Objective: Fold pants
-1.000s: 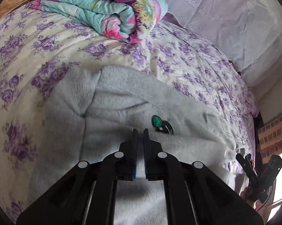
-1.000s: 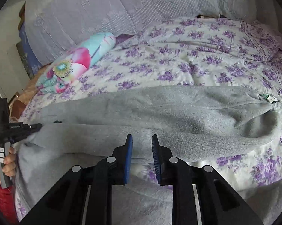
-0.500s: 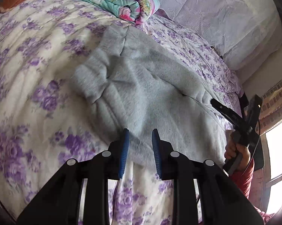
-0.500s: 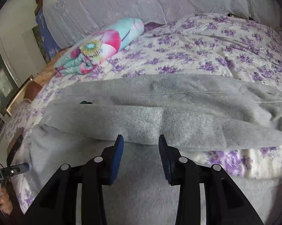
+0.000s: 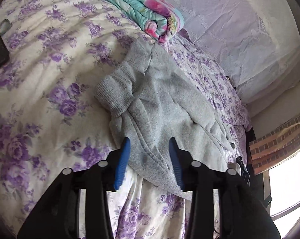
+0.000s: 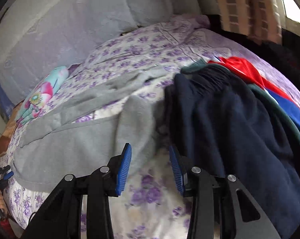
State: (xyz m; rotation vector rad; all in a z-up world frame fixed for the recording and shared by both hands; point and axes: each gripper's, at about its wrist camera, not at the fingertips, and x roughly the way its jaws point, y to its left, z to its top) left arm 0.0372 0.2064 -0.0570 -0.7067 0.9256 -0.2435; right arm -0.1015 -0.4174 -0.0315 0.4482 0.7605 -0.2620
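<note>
right gripper (image 6: pixel 150 167) swung to dark clothes (image 6: pixel 229 119), apart, empty | left gripper (image 5: pixel 150 159) opening over grey pants (image 5: pixel 160 103)

Both wrist views overlook grey pants (image 5: pixel 162 99) closely.

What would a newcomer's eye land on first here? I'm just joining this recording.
The grey pants sprawl folded across the purple-flowered bedspread, right ahead of the left gripper, whose jaws are opening. A heap of dark navy, red and blue clothes fills the right of the right wrist view.
</note>
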